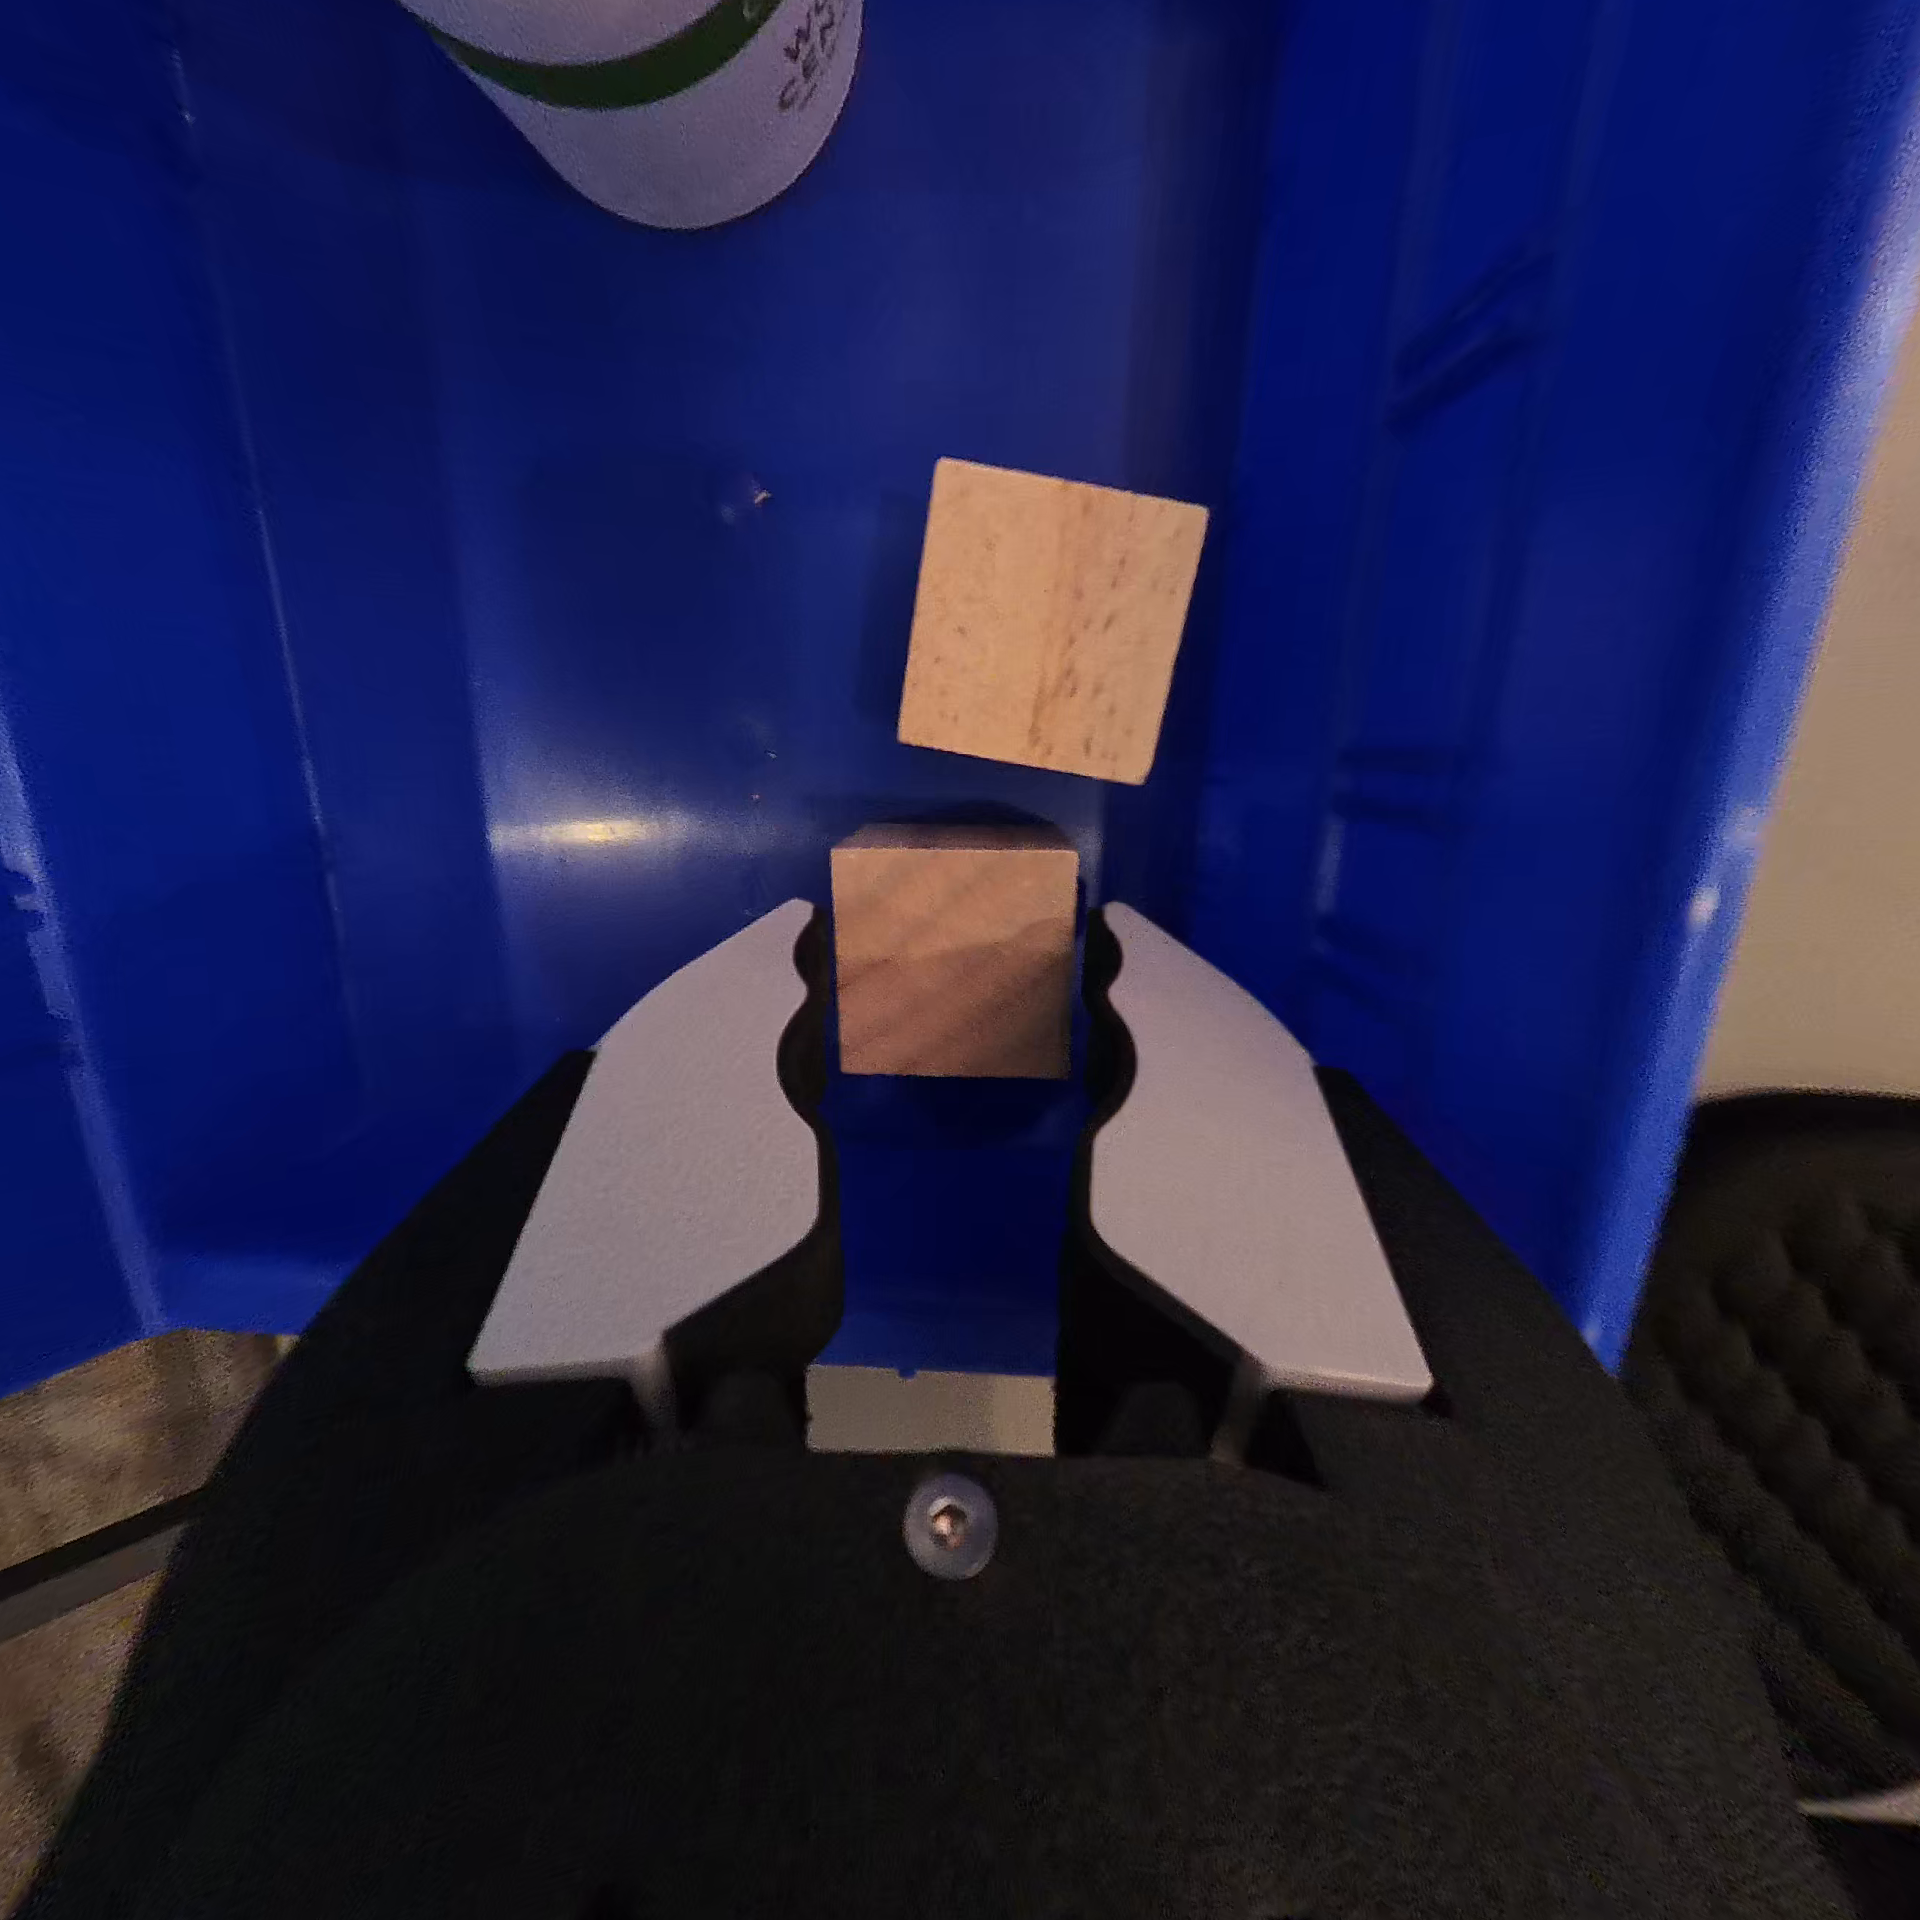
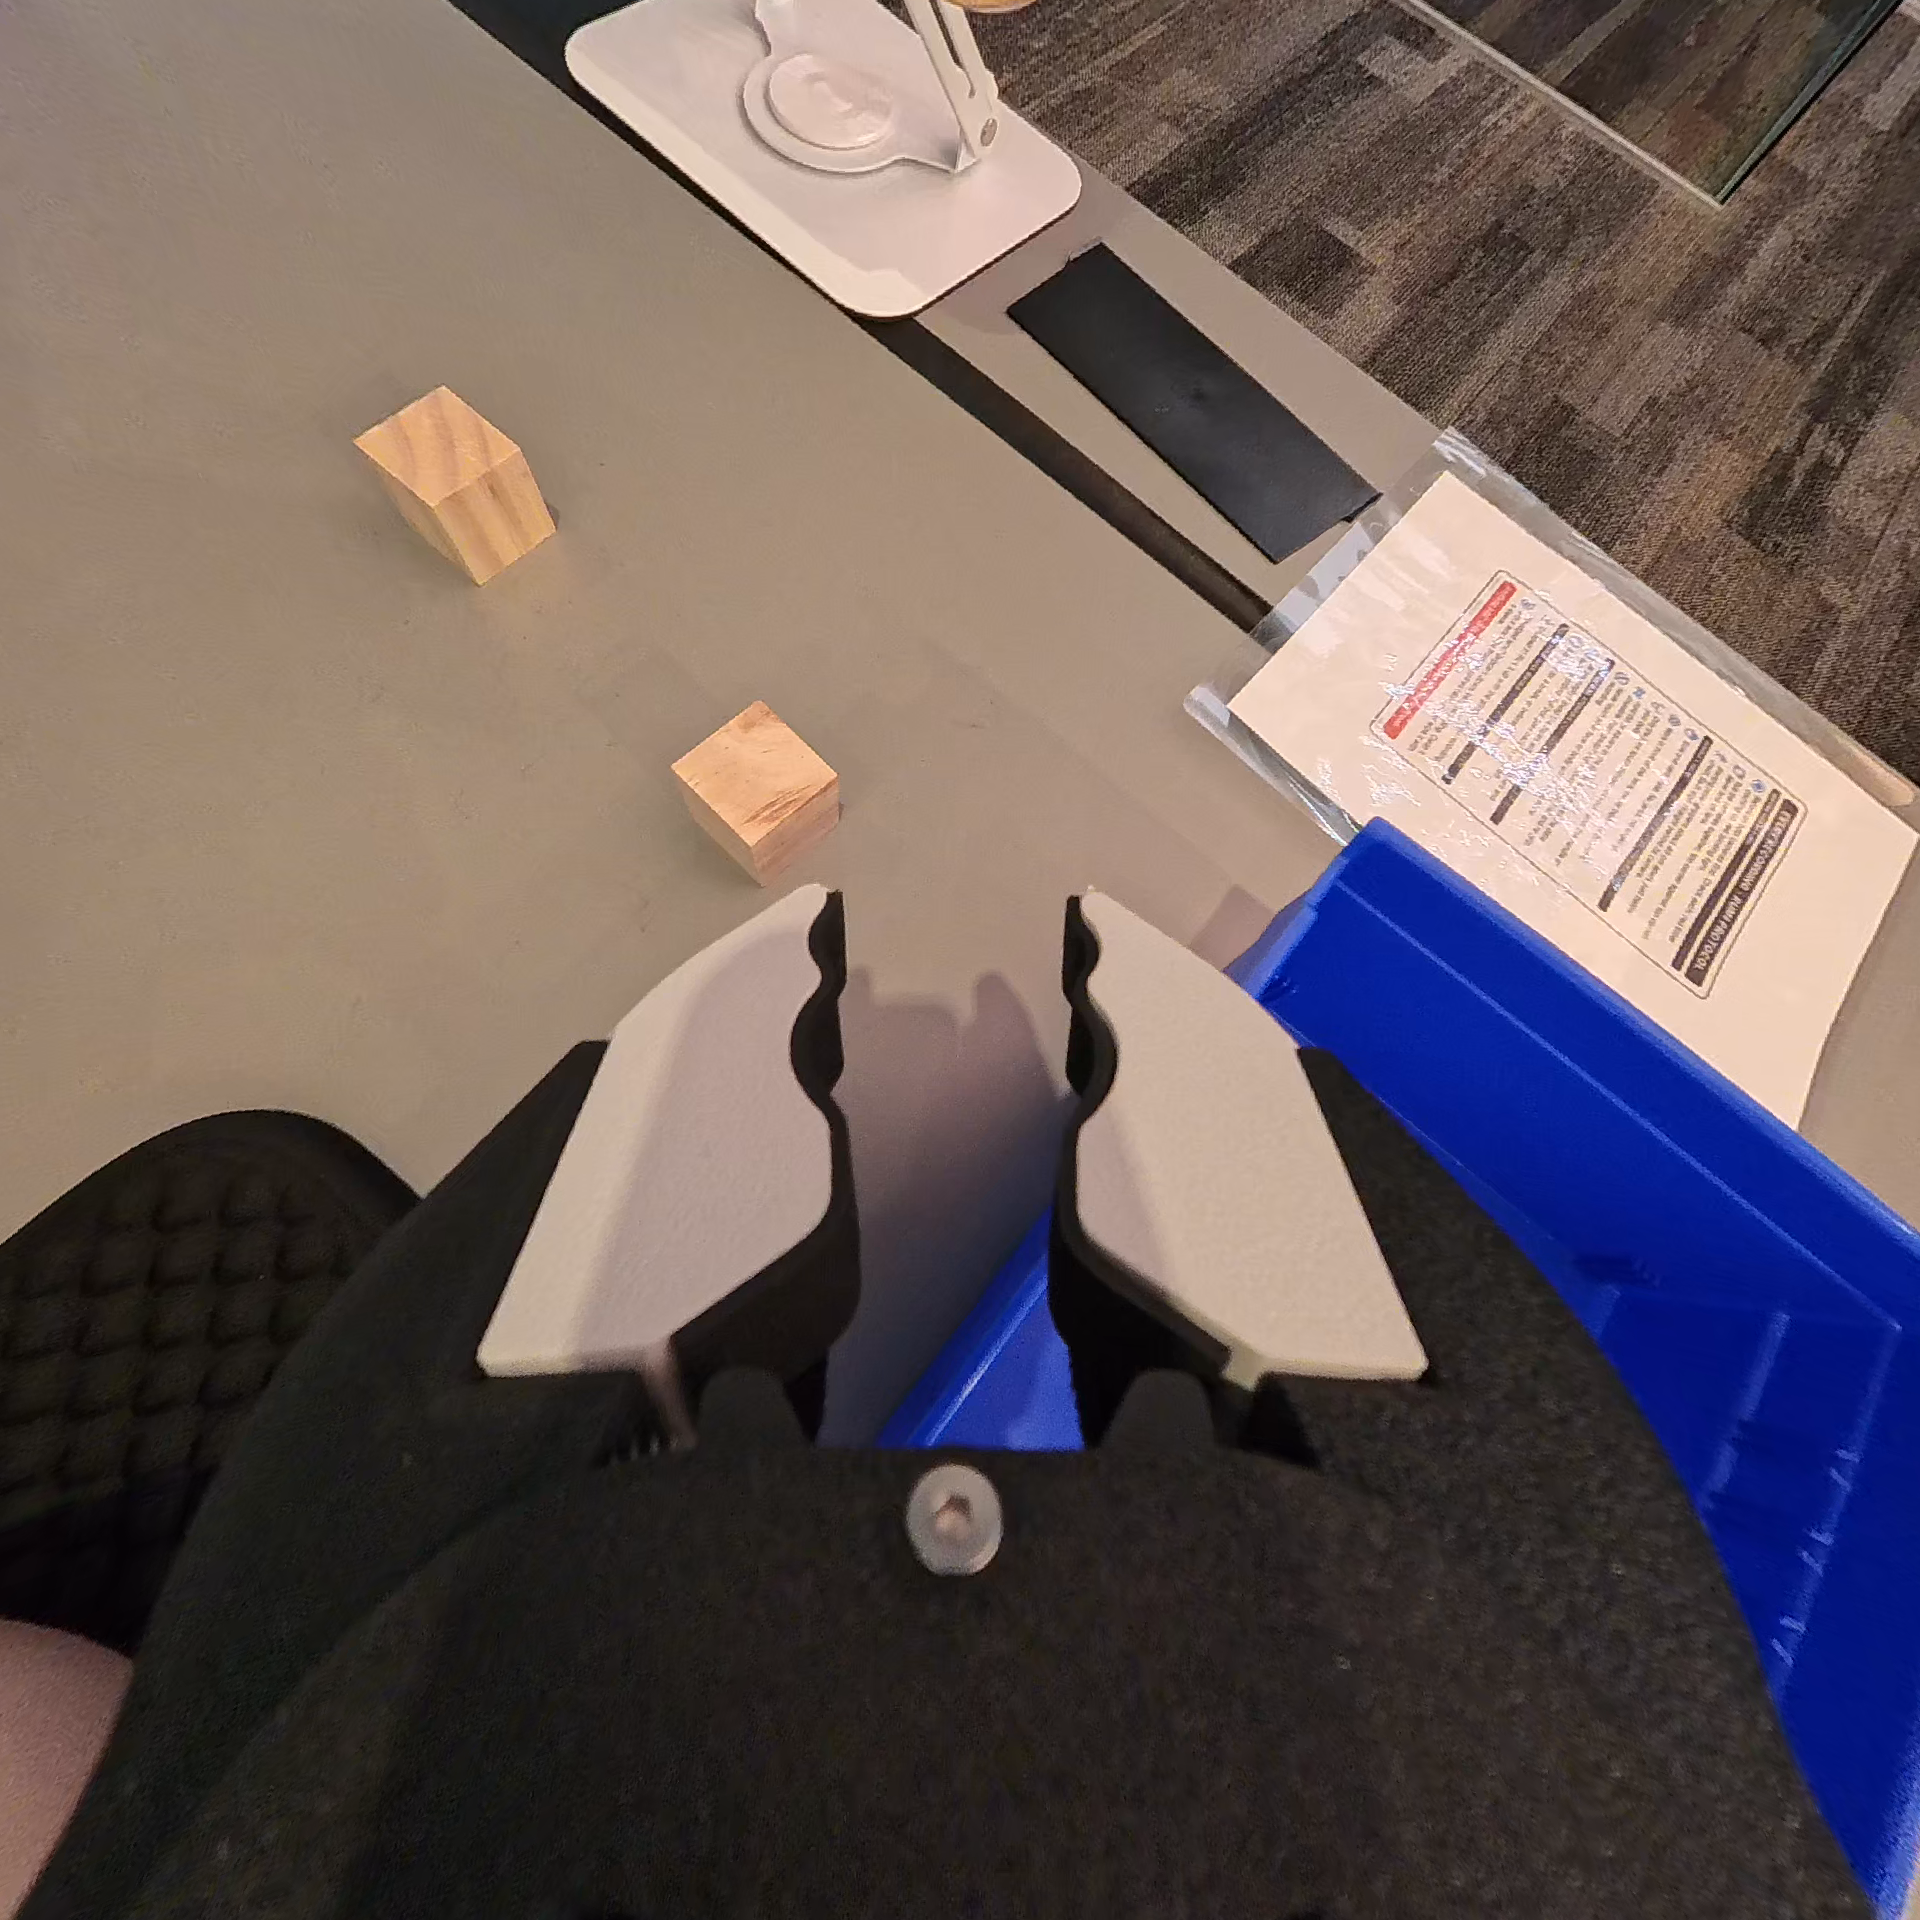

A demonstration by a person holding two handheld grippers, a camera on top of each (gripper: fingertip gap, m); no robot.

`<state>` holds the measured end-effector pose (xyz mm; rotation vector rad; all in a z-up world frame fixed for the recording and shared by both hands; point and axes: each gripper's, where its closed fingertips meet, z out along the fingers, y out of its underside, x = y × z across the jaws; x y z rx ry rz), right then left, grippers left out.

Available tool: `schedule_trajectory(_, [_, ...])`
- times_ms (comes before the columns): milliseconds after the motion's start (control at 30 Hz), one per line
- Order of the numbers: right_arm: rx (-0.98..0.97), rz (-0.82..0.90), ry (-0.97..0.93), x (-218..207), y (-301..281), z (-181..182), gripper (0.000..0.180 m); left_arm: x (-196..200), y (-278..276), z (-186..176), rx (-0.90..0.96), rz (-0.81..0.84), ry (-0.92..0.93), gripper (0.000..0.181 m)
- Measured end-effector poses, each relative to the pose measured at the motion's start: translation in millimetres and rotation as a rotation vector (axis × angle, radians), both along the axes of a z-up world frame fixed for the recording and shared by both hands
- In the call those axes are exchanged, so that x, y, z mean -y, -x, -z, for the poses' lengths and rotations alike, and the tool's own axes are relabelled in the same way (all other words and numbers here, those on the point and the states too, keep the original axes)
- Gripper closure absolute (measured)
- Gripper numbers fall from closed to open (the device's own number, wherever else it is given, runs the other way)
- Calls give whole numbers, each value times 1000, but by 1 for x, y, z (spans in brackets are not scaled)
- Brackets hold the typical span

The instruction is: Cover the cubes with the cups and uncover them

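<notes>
- Left gripper (image 1: 954, 940): reaches into the blue bin (image 1: 416, 727); its fingers flank a dark wooden cube (image 1: 954, 961), apparently gripping it, though contact is unclear.
- A paler cube (image 1: 1049, 621) lies just beyond; a white cup (image 1: 665, 114) lies farther off.
- Right gripper (image 2: 954, 935): spread and empty above the grey table (image 2: 260, 779); two cubes, the nearer one (image 2: 756, 790) and the farther one (image 2: 457, 480), stand ahead to its left.

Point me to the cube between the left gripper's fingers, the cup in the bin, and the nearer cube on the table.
darker cube (image 1: 953, 961), left wrist view, front face.
cup (image 1: 665, 114), left wrist view, white side wall.
nearer cube (image 2: 756, 790), right wrist view, top face.
</notes>
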<state>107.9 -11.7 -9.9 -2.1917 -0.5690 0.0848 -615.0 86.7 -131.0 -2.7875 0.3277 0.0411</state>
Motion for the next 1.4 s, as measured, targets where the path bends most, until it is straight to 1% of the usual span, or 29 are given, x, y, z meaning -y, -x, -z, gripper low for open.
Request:
schedule_trajectory(200, [-5,-3,4,1,-1,1,140,2,3,4,-17,11,44,136])
schedule_trajectory(333, [-10,0,5,1,-2,2,140,5,8,-8,25,6,19,136])
schedule_trajectory(433, [-13,8,7,2,-4,3,140,3,16,-36,23,23,-42,136])
schedule_trajectory(567, [-10,13,15,2,-5,4,140,-12,17,-97,-12,50,-169,136])
schedule_trajectory(600, [-6,14,16,2,-6,4,140,-15,8,-114,4,60,-210,136])
schedule_trajectory(667, [-4,18,15,2,-7,3,140,-19,-26,-145,80,108,-295,136])
schedule_trajectory(733, [-6,23,10,2,-7,2,140,-17,-77,-162,183,173,-341,136])
schedule_trajectory(767, [-5,24,10,2,-8,2,140,-14,-104,-164,222,211,-346,136])
schedule_trajectory(833, [-3,22,13,2,-8,2,140,-9,-158,-156,242,309,-346,136])
schedule_trajectory(933, [1,12,18,2,-6,3,140,-2,-229,-125,164,484,-310,136])
schedule_trajectory(1100, [-5,-4,15,1,-3,3,140,0,-309,-67,90,700,-202,136])
schedule_trajectory(1233, [-16,-19,25,-2,1,8,140,-17,-334,-34,-65,924,-167,136])
schedule_trajectory(1400, [-3,-29,55,-3,3,14,140,-22,-346,-4,-95,1254,-58,137])
